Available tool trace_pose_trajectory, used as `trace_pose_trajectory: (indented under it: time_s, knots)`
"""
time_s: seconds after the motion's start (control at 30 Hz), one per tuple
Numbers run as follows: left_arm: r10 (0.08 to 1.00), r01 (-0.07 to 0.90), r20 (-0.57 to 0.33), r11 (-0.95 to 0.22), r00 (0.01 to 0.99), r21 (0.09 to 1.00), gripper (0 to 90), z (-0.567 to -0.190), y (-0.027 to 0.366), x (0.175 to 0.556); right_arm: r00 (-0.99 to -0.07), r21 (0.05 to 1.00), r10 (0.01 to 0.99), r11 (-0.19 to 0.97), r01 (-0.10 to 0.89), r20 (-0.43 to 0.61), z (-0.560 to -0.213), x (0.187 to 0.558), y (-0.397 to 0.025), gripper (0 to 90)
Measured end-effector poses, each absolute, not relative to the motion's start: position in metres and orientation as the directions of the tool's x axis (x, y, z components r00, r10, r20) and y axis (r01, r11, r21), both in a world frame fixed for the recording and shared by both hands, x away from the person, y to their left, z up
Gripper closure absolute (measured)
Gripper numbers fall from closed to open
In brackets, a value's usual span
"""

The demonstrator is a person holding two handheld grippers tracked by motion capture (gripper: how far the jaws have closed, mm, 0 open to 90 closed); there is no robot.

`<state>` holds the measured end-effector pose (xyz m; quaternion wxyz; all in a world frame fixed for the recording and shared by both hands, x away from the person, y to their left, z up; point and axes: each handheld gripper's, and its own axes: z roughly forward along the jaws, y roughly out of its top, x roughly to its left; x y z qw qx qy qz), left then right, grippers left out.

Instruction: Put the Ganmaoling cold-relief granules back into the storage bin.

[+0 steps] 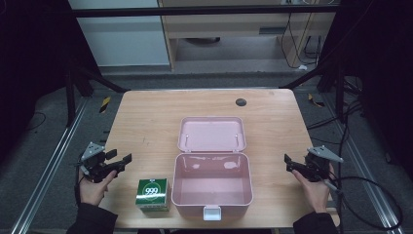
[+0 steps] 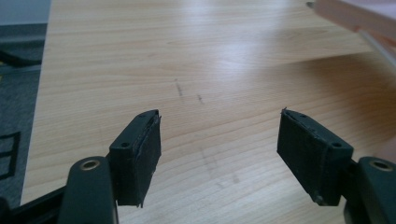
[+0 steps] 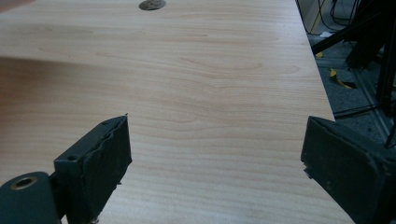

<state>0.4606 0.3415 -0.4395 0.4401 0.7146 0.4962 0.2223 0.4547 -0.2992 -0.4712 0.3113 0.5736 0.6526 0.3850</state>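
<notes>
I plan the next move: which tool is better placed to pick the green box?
Left. The left tool is open, just beside the green box; the pink case separates it from the right tool.

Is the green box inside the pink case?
No, the green box sits on the table beside the open pink case.

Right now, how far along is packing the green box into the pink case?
Done: pink case lies open, lid back, nothing inside. In hand: nothing; left gripper and right gripper both open, jaws over bare table. Left: green box sits beside the case, unpicked.
</notes>
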Motion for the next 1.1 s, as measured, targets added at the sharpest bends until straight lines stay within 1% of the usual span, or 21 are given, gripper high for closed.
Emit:
trace_pose_trajectory:
  time_s: [0.1,0.2,0.23,0.27,0.3,0.4,0.53,0.7,0.77,0.87,0.97,1.0,1.03,1.1]
  knots:
    - [0.878,0.497,-0.105,-0.162,0.467,0.852,29.7,-0.43,0.34,0.459,-0.158,0.859,0.987,0.074,0.506,0.008,-0.47,0.45,-0.301,7.7]
    - [0.847,0.483,-0.086,-0.213,0.524,0.849,29.2,-0.42,0.339,0.458,-0.165,0.86,0.986,0.076,0.505,0.01,-0.469,0.448,-0.303,7.1]
    - [0.84,0.474,-0.066,-0.237,0.539,0.848,29.0,-0.416,0.339,0.458,-0.169,0.858,0.986,0.077,0.508,0.012,-0.469,0.447,-0.303,6.6]
    - [0.84,0.474,-0.066,-0.237,0.539,0.848,29.1,-0.416,0.339,0.458,-0.173,0.857,0.985,0.083,0.509,0.007,-0.47,0.447,-0.303,6.5]
    - [0.817,0.471,-0.05,-0.28,0.574,0.837,28.9,-0.411,0.337,0.457,-0.172,0.857,0.985,0.089,0.508,0.0,-0.47,0.446,-0.303,6.7]
    - [0.774,0.463,-0.021,-0.356,0.633,0.812,27.9,-0.402,0.333,0.458,-0.179,0.856,0.984,0.107,0.506,-0.017,-0.47,0.445,-0.301,6.7]
    - [0.701,0.447,-0.033,-0.417,0.712,0.791,26.5,-0.392,0.328,0.458,-0.203,0.851,0.979,0.133,0.508,-0.032,-0.469,0.445,-0.296,6.3]
    - [0.615,0.406,0.002,-0.523,0.789,0.75,23.1,-0.383,0.319,0.458,-0.22,0.845,0.975,0.153,0.512,-0.043,-0.471,0.445,-0.294,5.8]
    - [0.576,0.387,0.02,-0.574,0.817,0.721,20.9,-0.381,0.315,0.458,-0.222,0.845,0.974,0.152,0.513,-0.04,-0.471,0.445,-0.294,5.7]
    - [0.514,0.354,0.036,-0.637,0.857,0.684,20.0,-0.378,0.308,0.457,-0.225,0.844,0.974,0.153,0.514,-0.04,-0.471,0.444,-0.294,5.6]
    - [0.46,0.32,0.047,-0.685,0.887,0.655,18.7,-0.375,0.301,0.457,-0.232,0.841,0.972,0.157,0.518,-0.039,-0.471,0.444,-0.293,5.4]
    - [0.46,0.32,0.047,-0.685,0.887,0.655,18.2,-0.375,0.301,0.457,-0.232,0.841,0.972,0.157,0.518,-0.039,-0.471,0.444,-0.293,5.4]
    - [0.423,0.291,0.064,-0.717,0.904,0.633,17.5,-0.371,0.296,0.457,-0.235,0.838,0.971,0.167,0.519,-0.048,-0.472,0.445,-0.292,5.3]
    - [0.393,0.268,0.067,-0.731,0.917,0.627,16.5,-0.368,0.292,0.457,-0.239,0.837,0.97,0.171,0.52,-0.049,-0.472,0.445,-0.292,5.2]
